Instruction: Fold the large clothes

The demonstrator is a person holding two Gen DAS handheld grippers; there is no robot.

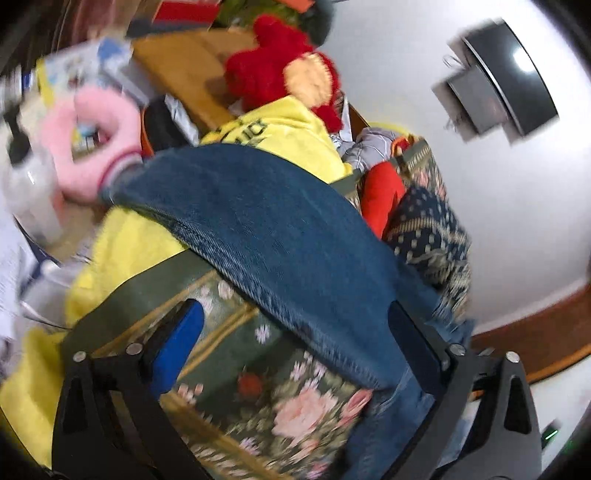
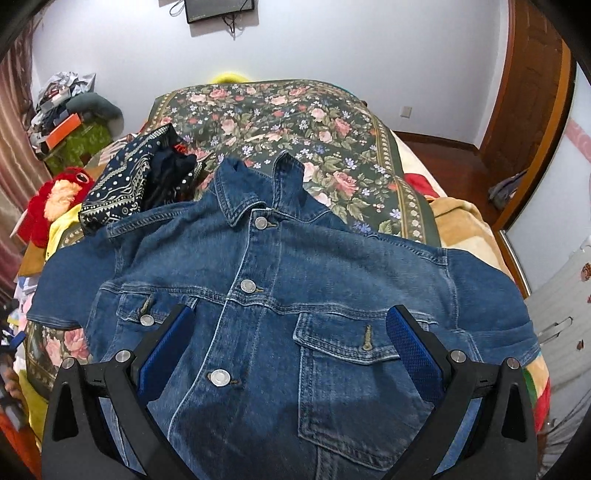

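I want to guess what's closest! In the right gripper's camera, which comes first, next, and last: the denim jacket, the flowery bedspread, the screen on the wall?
1. Denim jacket, right under the right gripper.
2. Flowery bedspread, beyond the collar.
3. Wall screen, top, left of centre.

A lived-in home bedroom is indicated by a bed spread with a floral cover (image 2: 295, 122), a red plush toy (image 2: 55, 199) and piled clutter (image 2: 62, 110) kept alongside, a wall-mounted screen (image 2: 219, 9), and a wooden door (image 2: 532, 110).
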